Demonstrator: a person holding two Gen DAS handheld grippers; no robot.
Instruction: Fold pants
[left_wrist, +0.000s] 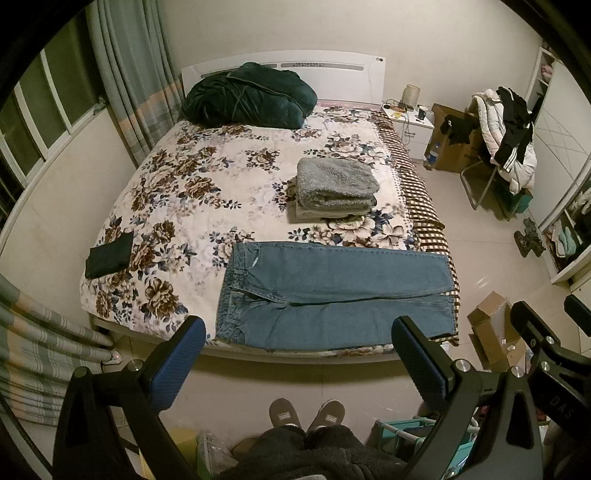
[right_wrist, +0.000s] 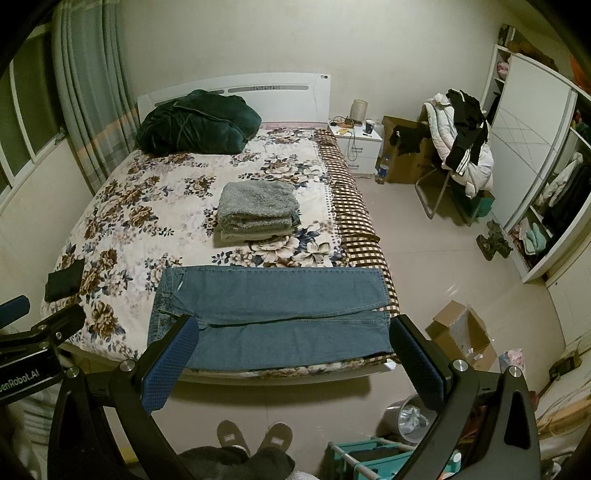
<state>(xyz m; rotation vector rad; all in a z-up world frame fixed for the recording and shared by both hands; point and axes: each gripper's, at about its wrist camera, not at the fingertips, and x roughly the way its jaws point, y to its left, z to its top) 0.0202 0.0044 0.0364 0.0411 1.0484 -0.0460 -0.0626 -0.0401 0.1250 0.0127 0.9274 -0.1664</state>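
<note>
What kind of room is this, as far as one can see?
A home bedroom, most likely: a bed with a headboard, a nightstand beside it, and a wardrobe along the wall.

Jeans: flat across the bed's near edge, waistband left, legs running right.
Folded stack: on the bed, behind the jeans.
Bundle: at the headboard, far left of the bed.
Dark square: on the bed's left edge, left of the jeans.
Nightstand: right of the headboard.
Chair: right of the nightstand, piled with clothes.
Grippers: left gripper and right gripper both before the bed's near edge, apart from the jeans.
</note>
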